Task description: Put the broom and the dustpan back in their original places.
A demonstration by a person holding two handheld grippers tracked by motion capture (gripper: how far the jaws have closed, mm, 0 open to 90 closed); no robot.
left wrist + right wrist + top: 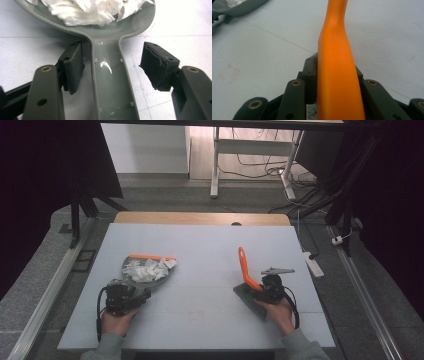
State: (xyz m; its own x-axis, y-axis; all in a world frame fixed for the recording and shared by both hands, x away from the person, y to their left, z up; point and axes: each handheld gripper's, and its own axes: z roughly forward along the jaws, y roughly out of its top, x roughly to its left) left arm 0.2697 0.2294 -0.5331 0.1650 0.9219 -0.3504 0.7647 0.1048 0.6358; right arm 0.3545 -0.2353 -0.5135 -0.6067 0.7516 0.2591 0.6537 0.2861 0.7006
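The left claw [111,67] stands released: its 2 black ribbed pads [73,66] sit apart on either side of the grey plastic dustpan handle [110,82], neither pressing on it. The handle runs straight out between the jaws and widens just ahead of them into the grey dustpan's shallow tray [140,27], which rests flat on the pale worktop [30,52]. A heap of crumpled white paper scraps [87,11] fills the tray, just beyond the pad tips. In the high view the left claw [142,292] lies at the near edge of the dustpan [131,265], and a strip of orange trim [152,257] runs along the pan's far side.

The right claw [334,75] is clenched on the orange plastic brush handle [335,75]; its jaws hug both flanks of the handle, which rises up and away from them. In the high view the right claw [264,290] grips the handle's lower end [248,277], the dark brush head [248,299] sits beside it toward the left claw, touching the worktop [200,240], and the handle tip [241,251] tilts away from the person. The 2 claws are well apart.
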